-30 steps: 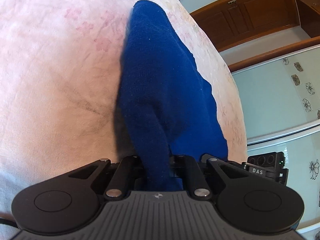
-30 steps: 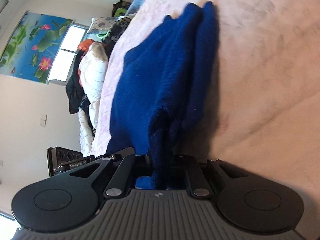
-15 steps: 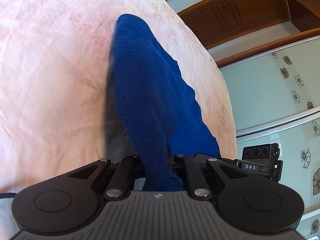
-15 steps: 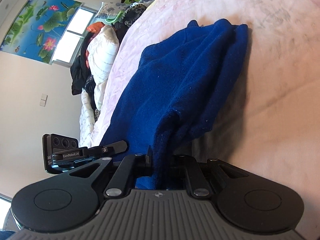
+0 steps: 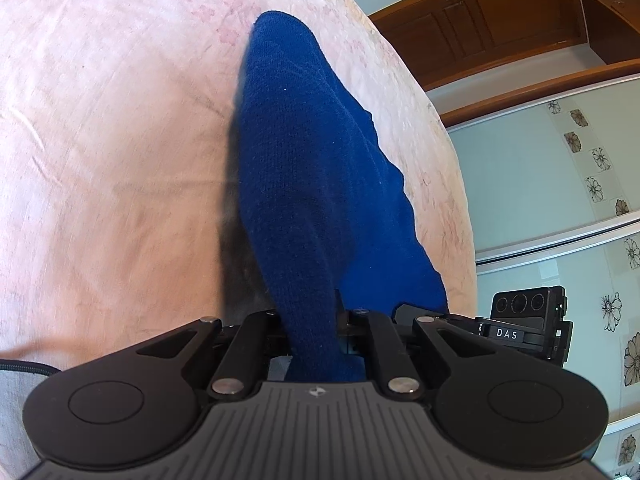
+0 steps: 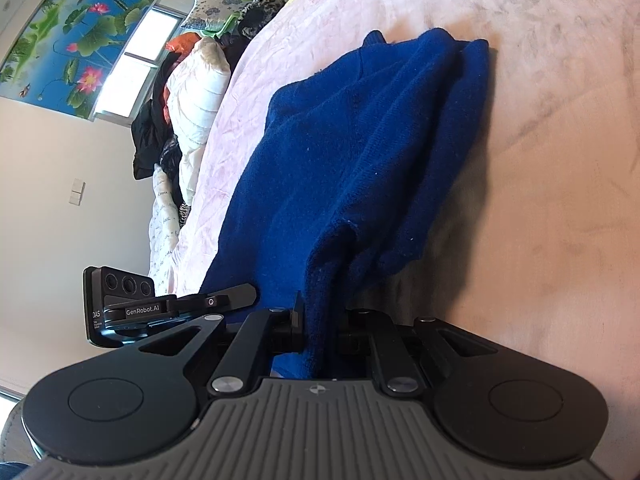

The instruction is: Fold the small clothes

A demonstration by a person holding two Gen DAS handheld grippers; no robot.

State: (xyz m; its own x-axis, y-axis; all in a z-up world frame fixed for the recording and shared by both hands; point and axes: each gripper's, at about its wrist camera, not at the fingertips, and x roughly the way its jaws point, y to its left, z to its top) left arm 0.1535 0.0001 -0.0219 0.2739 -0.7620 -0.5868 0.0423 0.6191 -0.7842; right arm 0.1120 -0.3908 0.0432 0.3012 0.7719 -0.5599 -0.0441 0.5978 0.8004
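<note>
A dark blue knitted garment [image 5: 312, 168] lies stretched over a pale pink bedspread [image 5: 112, 152]. My left gripper [image 5: 314, 320] is shut on its near edge, the cloth bunched between the jaws. In the right wrist view the same blue garment [image 6: 360, 152] runs away from me in folds, and my right gripper [image 6: 320, 320] is shut on another part of its near edge. The near cloth hangs lifted off the bed, casting a shadow beneath. Each view shows the other gripper's body beside it: the right gripper [image 5: 524, 324] and the left gripper [image 6: 132, 304].
The pink bedspread [image 6: 560, 160] spreads wide to the right of the garment. A heap of clothes and pillows [image 6: 192, 92] sits at the far end of the bed. A wooden door [image 5: 500, 20] and glass wardrobe panels [image 5: 560, 184] stand beyond the bed's edge.
Both grippers have drawn the garment's near edge along and slightly up; the cloth now lies more spread out in the right wrist view. Both grips are unchanged.
</note>
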